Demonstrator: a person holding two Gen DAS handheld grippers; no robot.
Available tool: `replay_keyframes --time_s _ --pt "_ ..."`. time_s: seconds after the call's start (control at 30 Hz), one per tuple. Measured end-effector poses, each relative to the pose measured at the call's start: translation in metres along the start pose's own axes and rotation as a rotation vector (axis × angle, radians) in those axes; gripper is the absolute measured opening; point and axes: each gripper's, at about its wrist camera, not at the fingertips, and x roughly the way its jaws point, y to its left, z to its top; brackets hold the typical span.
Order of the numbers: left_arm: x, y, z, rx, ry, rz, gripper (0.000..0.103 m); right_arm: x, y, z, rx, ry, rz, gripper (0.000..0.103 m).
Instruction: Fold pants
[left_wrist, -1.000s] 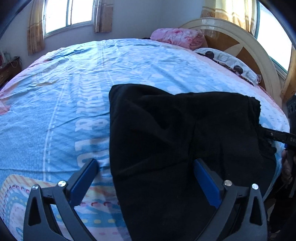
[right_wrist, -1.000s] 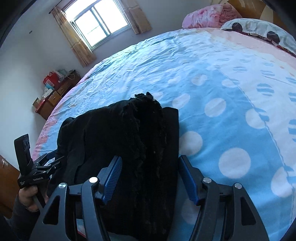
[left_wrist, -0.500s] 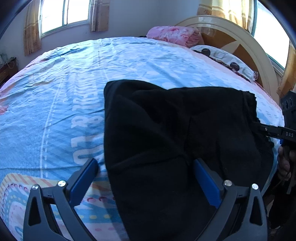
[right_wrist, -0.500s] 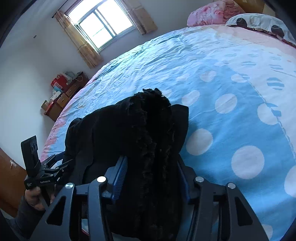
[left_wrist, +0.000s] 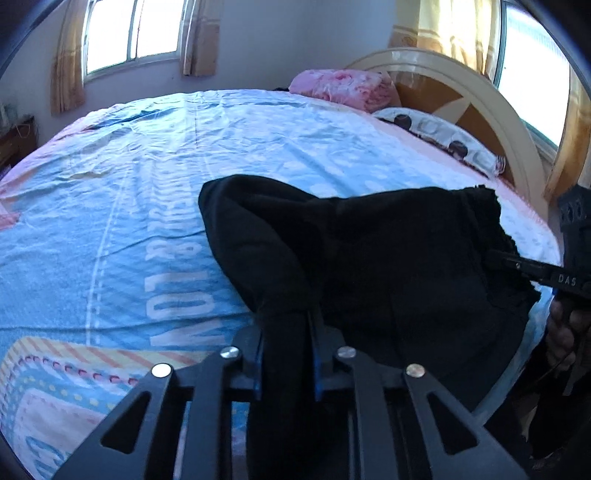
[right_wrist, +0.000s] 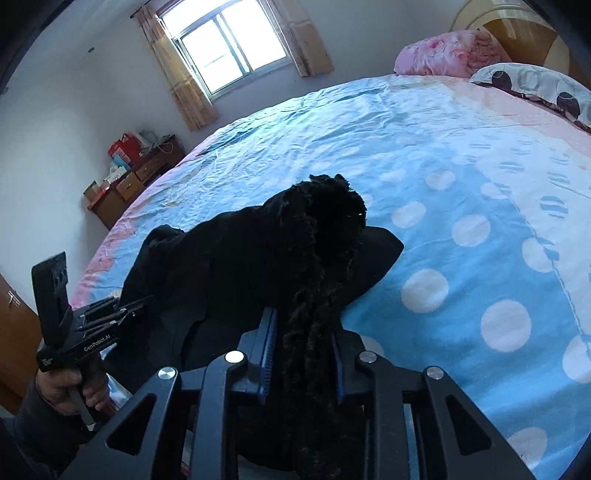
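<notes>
Black pants (left_wrist: 388, 258) lie bunched at the near edge of the bed. My left gripper (left_wrist: 286, 354) is shut on a thick fold of the pants at their left end. My right gripper (right_wrist: 301, 354) is shut on the fuzzy frayed end of the pants (right_wrist: 317, 229), which stands up between its blue pads. Each gripper shows in the other's view: the right one at the pants' right edge (left_wrist: 535, 269), the left one at the pants' left edge (right_wrist: 96, 325). The cloth is raised a little where each gripper holds it.
The bed carries a light blue sheet (left_wrist: 129, 192) with white dots (right_wrist: 469, 229). A pink pillow (left_wrist: 343, 88) and a spotted pillow (left_wrist: 443, 136) lie by the wooden headboard (left_wrist: 461, 96). A wooden dresser (right_wrist: 136, 177) stands by the far wall.
Both grippers have closed: the left one from wide open onto a fold of the pants, the right one tighter onto the frayed end. The cloth has bunched and risen.
</notes>
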Motion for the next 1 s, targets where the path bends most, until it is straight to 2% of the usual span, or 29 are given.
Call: replay_keyframes --time_s 0.3,0.47,0.63,0.87,1.0 --pt "-0.022 0.001 0.006 -0.025 -0.064 -0.003 0.013 -0.022 0.03 0.02 -0.075 -0.05 0.024 0.022" --pt "-0.04 0.018 0.019 -0.037 -0.109 0.043 0.013 -0.014 0.057 0.044 -0.157 -0.042 0.047 0.022" --pt "-0.057 0.062 0.037 -0.062 -0.133 0.141 0.013 0.022 0.096 0.08 -0.24 -0.012 0.102 0.022" --pt "-0.078 0.138 0.057 -0.105 -0.173 0.284 0.013 0.105 0.177 0.145 -0.353 0.031 0.198 0.021" --pt "-0.087 0.18 0.065 -0.133 -0.182 0.355 0.013 0.147 0.22 0.169 -0.413 0.051 0.241 0.021"
